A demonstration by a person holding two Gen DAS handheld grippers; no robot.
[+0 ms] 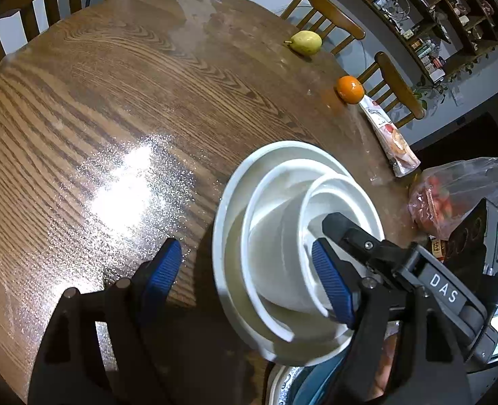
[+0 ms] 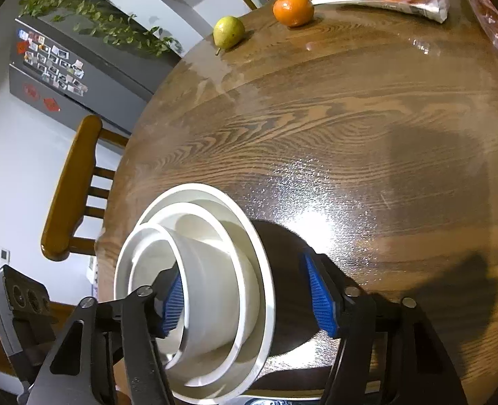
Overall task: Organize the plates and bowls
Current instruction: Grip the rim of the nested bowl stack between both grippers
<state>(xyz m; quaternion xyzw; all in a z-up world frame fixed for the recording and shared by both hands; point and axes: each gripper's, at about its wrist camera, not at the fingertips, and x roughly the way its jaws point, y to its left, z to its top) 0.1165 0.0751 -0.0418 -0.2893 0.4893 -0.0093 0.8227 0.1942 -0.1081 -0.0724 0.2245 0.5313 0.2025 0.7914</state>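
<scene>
Left gripper: jaws released, standing wide; its right pad hangs inside the nested white bowls, its left pad over bare wood, so the stack's near wall sits between them, unpressed as far as I can tell.
Right gripper: also spread, its left pad inside the smallest bowl, its right pad outside the stack.
Stack: three bowls nested, lower centre of both views, near the table edge.
Why so: probably straddling opposite walls to lift or steady the stack together.
Surface: glossy, wood-grained, strong glare.
Beyond: pear, orange, snack packet, upper right; chairs, shelves, fridge with magnets.
</scene>
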